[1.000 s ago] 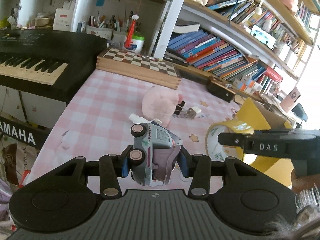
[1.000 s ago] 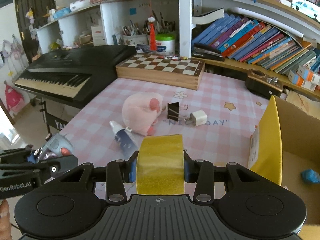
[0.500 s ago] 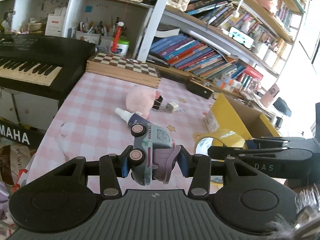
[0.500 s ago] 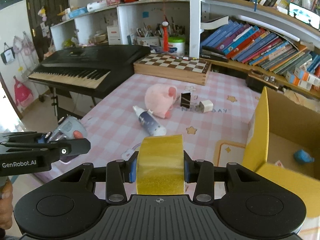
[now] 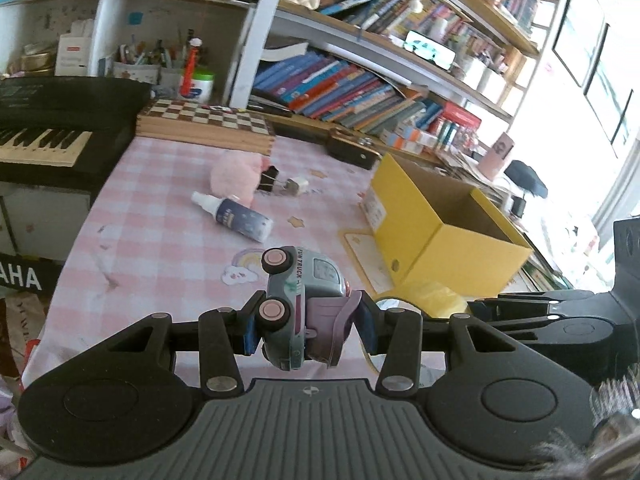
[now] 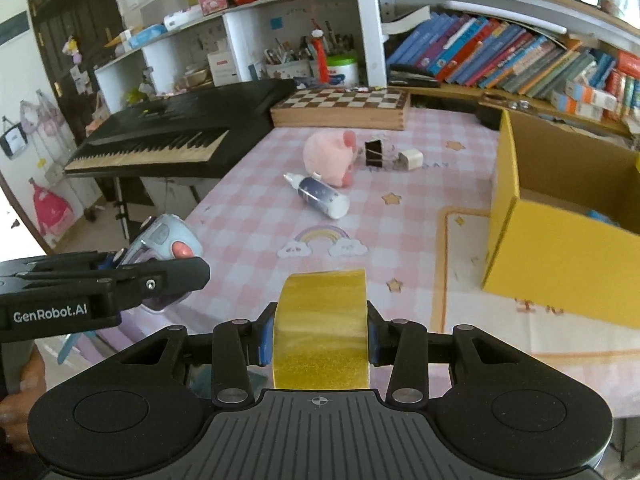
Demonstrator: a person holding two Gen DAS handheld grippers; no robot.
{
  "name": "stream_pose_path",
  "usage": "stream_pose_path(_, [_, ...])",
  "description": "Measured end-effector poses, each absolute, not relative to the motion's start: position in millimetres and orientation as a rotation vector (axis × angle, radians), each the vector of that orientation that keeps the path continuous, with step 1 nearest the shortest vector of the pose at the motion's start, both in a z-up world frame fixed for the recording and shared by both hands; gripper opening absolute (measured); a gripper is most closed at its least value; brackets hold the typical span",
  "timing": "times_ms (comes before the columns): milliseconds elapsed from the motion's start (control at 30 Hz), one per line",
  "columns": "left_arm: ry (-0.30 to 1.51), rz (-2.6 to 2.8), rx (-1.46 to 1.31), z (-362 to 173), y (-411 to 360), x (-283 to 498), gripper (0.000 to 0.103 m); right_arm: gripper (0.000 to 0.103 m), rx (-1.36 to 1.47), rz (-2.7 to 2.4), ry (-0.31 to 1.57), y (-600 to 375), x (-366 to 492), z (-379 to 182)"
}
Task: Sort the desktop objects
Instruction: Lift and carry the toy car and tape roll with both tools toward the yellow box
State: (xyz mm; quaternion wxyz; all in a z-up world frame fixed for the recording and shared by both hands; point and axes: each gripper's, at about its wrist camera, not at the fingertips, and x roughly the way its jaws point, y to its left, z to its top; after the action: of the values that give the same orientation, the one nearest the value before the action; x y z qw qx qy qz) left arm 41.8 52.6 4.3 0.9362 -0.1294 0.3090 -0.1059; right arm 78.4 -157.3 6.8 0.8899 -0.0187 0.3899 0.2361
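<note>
My left gripper is shut on a pale blue toy truck with pink wheels, held on its side above the near edge of the pink checked table. My right gripper is shut on a roll of yellow tape, held above the table's front. The left gripper with the toy truck shows at the left of the right wrist view. An open yellow cardboard box stands at the right, with a small blue thing inside.
On the table lie a pink plush toy, a dark spray bottle, a black binder clip and a white charger plug. A wooden chessboard box sits at the back, a black keyboard at the left, bookshelves behind.
Both grippers have pulled back from the table's middle, still holding the truck and the tape. The table items look farther off and the yellow box has come into fuller view.
</note>
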Motion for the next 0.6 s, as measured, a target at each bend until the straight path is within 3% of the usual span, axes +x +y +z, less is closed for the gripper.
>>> stream_pose_path(600, [0.675,-0.427,-0.183,2,-1,36,0.043,0.041,0.073,0.273,0.835,-212,26,-1])
